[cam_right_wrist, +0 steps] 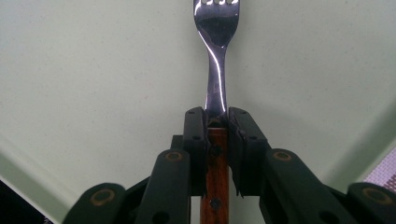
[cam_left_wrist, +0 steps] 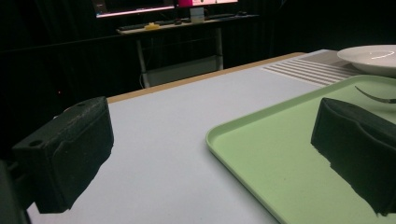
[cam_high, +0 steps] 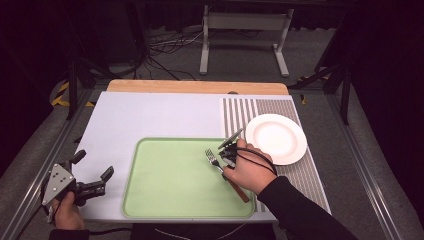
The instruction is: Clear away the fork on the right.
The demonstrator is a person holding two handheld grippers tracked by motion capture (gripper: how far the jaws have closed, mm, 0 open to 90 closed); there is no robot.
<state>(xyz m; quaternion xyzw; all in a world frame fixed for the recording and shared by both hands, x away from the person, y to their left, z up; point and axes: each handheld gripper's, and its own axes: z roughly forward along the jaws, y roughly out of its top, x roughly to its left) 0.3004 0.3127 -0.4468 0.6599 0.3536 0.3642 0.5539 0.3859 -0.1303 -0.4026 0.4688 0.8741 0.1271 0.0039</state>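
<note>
1. The right gripper (cam_right_wrist: 217, 116) is clamped on a fork with a steel head and a riveted brown wooden handle (cam_right_wrist: 215, 70). Its two black jaws pinch the handle's top end from either side, where the wood meets the metal neck. The tines point straight ahead of the jaws, over the pale green plastic tray (cam_right_wrist: 93, 70).

2. The hold is narrow and sits at one end of the handle, with most of the wood trailing behind the jaws. I judge that the fork could pivot in the pinch if the tines catch the tray floor or the hand turns quickly.

3. In the high view the right gripper (cam_high: 227, 150) sits over the tray's right part, with the tray's raised rim (cam_high: 190, 216) close on its outer side. A low carry in that direction could knock the tines or the handle end against that rim and twist the fork loose.

4. The round white ceramic plate (cam_high: 276, 138) lies just beyond the right gripper, on the striped grey mat (cam_high: 300, 172). If the fork heads there, a steep or hard drop could chip it or make it skid.

5. The left gripper (cam_high: 92, 175) rests off the tray's left edge with its jaws apart and nothing between them, well away from the fork, so it cannot steady anything.
</note>
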